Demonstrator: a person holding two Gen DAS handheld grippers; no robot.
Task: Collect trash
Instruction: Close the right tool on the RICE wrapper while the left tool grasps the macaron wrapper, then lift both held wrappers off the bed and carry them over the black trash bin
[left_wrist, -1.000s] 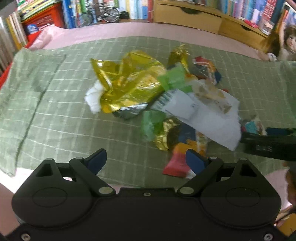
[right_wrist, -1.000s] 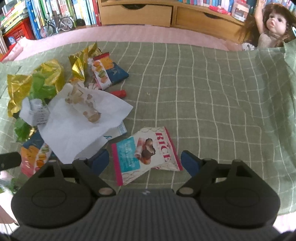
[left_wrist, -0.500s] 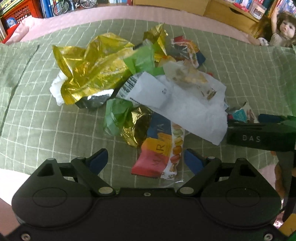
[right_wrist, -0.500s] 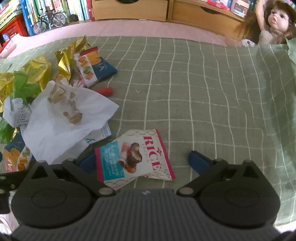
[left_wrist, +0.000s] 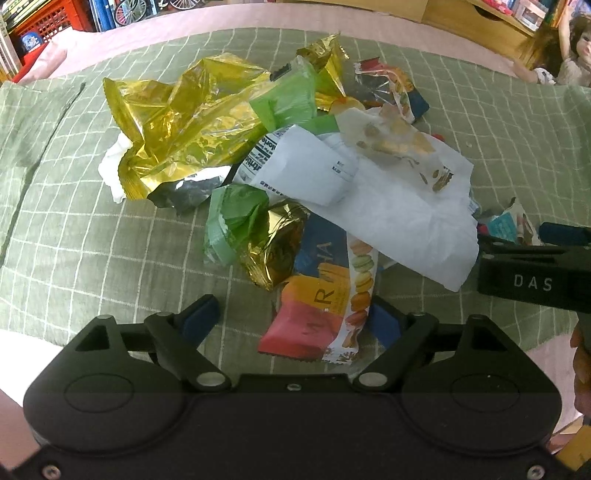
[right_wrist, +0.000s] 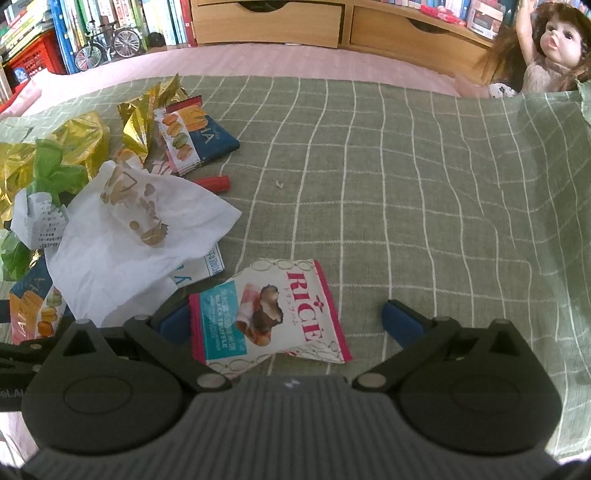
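A heap of wrappers lies on the green checked cloth (left_wrist: 74, 240): a gold foil bag (left_wrist: 184, 122), a green wrapper (left_wrist: 236, 218), white paper (left_wrist: 406, 221) and a red-and-orange macaron wrapper (left_wrist: 317, 314). My left gripper (left_wrist: 292, 321) points down over the heap's near end. Its jaws are closing, with the macaron wrapper between them and its right edge at the right pad. My right gripper (right_wrist: 288, 325) stands open astride a white, pink and teal rice snack wrapper (right_wrist: 269, 314), which lies flat and apart from the heap.
A second macaron packet (right_wrist: 195, 140) and a red stick (right_wrist: 212, 182) lie at the heap's far side. A doll (right_wrist: 554, 48) sits at the far right, with wooden drawers (right_wrist: 266, 22), bookshelves and a red crate (left_wrist: 40, 26) behind. The cloth right of the rice wrapper is bare.
My left gripper came down and in towards the heap; the macaron wrapper now sits between its jaws, which narrowed slightly. My right jaws spread wider around the rice wrapper.
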